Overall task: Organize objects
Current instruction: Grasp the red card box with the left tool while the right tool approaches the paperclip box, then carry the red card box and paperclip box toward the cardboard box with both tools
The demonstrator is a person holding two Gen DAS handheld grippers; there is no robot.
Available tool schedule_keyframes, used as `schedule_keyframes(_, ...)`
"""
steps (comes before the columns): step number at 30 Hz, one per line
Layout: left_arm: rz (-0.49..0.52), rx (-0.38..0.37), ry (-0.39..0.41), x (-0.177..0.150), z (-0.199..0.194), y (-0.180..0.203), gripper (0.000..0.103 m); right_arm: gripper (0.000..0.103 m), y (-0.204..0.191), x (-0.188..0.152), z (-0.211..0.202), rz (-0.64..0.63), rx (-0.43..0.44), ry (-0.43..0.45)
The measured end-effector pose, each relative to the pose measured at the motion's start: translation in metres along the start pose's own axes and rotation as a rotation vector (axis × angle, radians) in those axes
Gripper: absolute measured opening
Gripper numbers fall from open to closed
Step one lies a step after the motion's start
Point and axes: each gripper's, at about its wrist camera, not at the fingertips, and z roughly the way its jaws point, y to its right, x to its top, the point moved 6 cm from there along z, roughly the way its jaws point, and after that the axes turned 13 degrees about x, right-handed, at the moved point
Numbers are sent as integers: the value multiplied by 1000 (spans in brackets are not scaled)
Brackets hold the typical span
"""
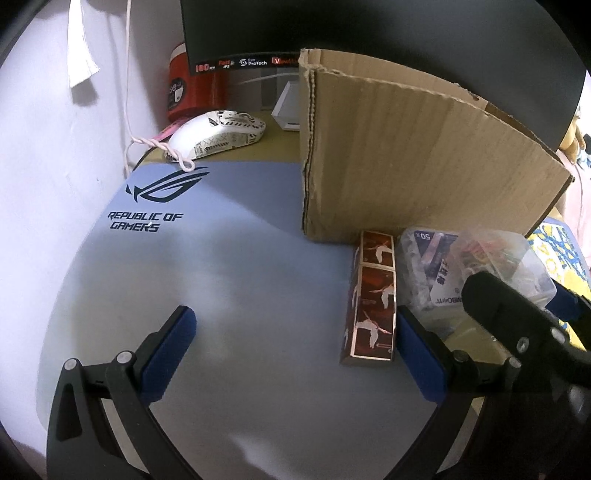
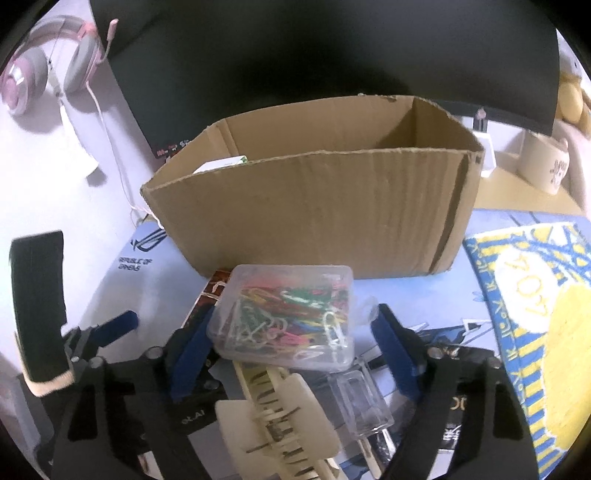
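A brown cardboard box (image 1: pixel 413 162) stands open on the blue desk mat (image 1: pixel 229 258); it also shows in the right wrist view (image 2: pixel 314 210). My left gripper (image 1: pixel 295 350) is open, with a red crane-patterned box (image 1: pixel 373 299) lying just inside its right finger. My right gripper (image 2: pixel 291 347) is open around a clear plastic case of coloured paper clips (image 2: pixel 284 317), its pads beside the case. That case (image 1: pixel 498 262) and a clear packet (image 1: pixel 432 273) lie right of the patterned box.
A white mouse (image 1: pixel 218 134), a red container (image 1: pixel 184 88) and a monitor (image 1: pixel 332 26) stand at the back. A cream hair claw (image 2: pixel 280 417) and a small clear box (image 2: pixel 362 402) lie under my right gripper. A yellow-blue cloth (image 2: pixel 535 314) lies right; pink headphones (image 2: pixel 48 70) hang left.
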Motion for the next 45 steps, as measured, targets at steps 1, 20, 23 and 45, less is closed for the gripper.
schedule_keyframes(1,6,8,1,0,0,1,103,86,0,0,1,9,4,0)
schedule_keyframes(20,96,-42,94,3,-16,29,20,80,-3,2,0,22,5,18)
schedule_keyframes(23,74,-41,90,2,-16,25,20,80,-3,2,-3,31,5,30)
schedule_keyframes(45,-53,-16,48,7,-7,-13,20,80,1,4,-19,19,32,46)
